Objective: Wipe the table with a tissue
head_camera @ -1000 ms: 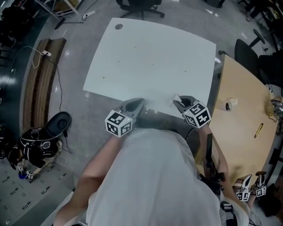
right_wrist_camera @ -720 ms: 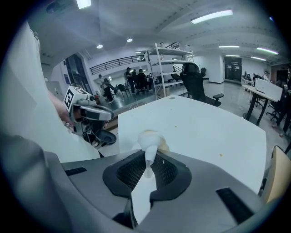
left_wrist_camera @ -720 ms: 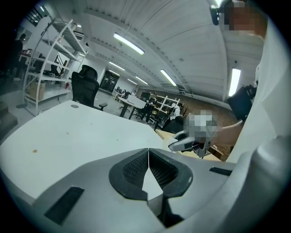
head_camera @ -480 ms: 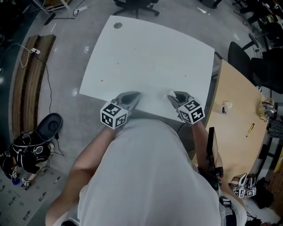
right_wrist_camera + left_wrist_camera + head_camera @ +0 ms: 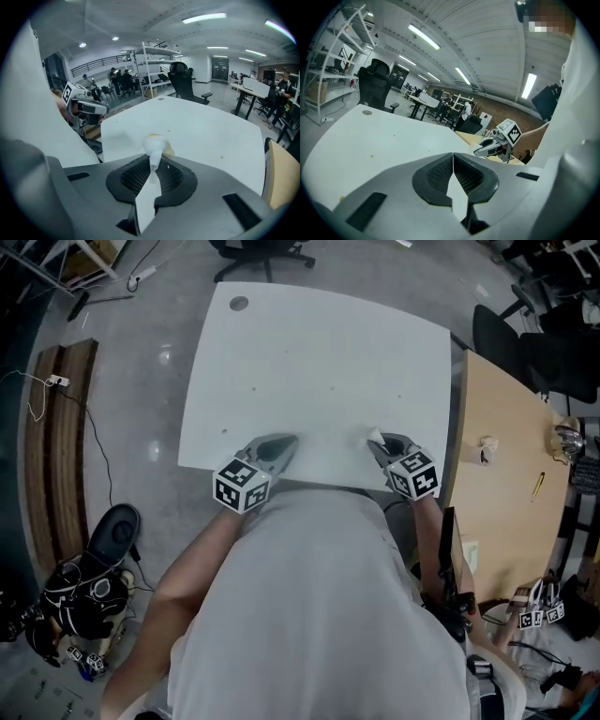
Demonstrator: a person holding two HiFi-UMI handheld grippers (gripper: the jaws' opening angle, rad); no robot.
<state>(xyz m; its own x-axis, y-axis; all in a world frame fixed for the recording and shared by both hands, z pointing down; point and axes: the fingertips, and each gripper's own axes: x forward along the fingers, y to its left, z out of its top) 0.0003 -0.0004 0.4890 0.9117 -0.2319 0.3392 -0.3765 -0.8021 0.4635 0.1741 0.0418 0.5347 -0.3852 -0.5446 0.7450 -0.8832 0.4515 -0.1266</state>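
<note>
A white table (image 5: 319,352) fills the upper middle of the head view, with a few small specks on it. My right gripper (image 5: 380,445) sits over the table's near edge at the right, shut on a crumpled white tissue (image 5: 153,146) that sticks out past its tips; the tissue (image 5: 374,437) shows there as a small white tuft. My left gripper (image 5: 281,443) rests over the near edge to the left, jaws shut with nothing between them (image 5: 453,157). The right gripper (image 5: 485,149) also shows in the left gripper view, off to the right.
A wooden desk (image 5: 502,456) adjoins the table on the right, bearing a tape roll (image 5: 485,448) and a pen (image 5: 538,486). Office chairs (image 5: 253,253) stand beyond the far edge. A backpack (image 5: 89,592) and cables lie on the floor at left.
Both grippers have shifted slightly along the table's near edge, and the head view has moved so the table sits higher in frame. The tissue stays gripped in the right gripper.
</note>
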